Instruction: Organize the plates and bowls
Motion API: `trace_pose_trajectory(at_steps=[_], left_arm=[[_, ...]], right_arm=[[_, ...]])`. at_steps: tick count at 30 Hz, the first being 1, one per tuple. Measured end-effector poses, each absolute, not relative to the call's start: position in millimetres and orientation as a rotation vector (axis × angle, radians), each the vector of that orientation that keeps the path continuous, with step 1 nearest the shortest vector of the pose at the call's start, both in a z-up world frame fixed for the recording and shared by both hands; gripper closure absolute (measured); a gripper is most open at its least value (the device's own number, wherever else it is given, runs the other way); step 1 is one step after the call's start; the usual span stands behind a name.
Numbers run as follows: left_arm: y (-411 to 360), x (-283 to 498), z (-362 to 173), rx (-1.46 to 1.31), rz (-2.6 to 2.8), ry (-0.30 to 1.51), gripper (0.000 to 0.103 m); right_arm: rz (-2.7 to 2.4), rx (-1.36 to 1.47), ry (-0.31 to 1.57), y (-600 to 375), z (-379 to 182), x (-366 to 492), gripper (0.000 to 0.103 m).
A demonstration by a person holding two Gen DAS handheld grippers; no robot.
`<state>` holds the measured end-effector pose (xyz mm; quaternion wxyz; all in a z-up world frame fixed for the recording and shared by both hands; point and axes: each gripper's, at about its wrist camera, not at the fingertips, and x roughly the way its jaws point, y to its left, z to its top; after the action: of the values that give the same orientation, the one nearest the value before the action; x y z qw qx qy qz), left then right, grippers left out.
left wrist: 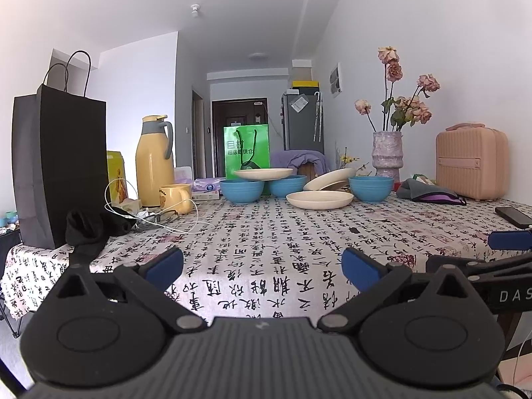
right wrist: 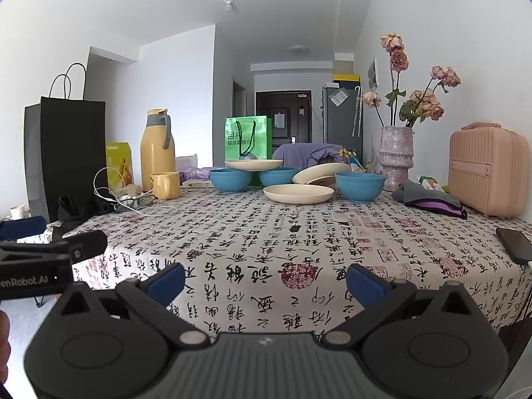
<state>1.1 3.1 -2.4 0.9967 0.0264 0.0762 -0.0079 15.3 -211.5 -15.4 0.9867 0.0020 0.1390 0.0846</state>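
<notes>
Three blue bowls stand at the far side of the table: left bowl (left wrist: 241, 191) (right wrist: 229, 179), middle bowl (left wrist: 287, 185) (right wrist: 278, 176), right bowl (left wrist: 370, 188) (right wrist: 359, 185). One cream plate (left wrist: 263, 174) (right wrist: 253, 165) rests across the left and middle bowls. A second cream plate (left wrist: 320, 199) (right wrist: 298, 193) lies flat in front. A third (left wrist: 330, 179) (right wrist: 321, 173) leans tilted behind it. My left gripper (left wrist: 262, 266) and right gripper (right wrist: 265, 281) are open, empty, over the near table edge, far from the dishes.
On the left stand a black paper bag (left wrist: 61, 169), a yellow thermos (left wrist: 154, 163), a yellow mug (left wrist: 176, 198) and tangled white cable (left wrist: 146, 212). A flower vase (right wrist: 395, 156), pink case (right wrist: 487, 179), dark cloth (right wrist: 429, 199) and phone (right wrist: 513, 244) sit on the right.
</notes>
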Motion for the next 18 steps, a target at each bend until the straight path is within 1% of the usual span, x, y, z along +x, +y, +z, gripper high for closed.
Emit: trace_pose_trajectory(at_steps=[18], left_arm=[[2.0,1.7,-2.0,0.052,-0.020,0.159,0.000]], right_arm=[[0.164,0.004,0.276,-212.1,-13.2,15.6,0.000]])
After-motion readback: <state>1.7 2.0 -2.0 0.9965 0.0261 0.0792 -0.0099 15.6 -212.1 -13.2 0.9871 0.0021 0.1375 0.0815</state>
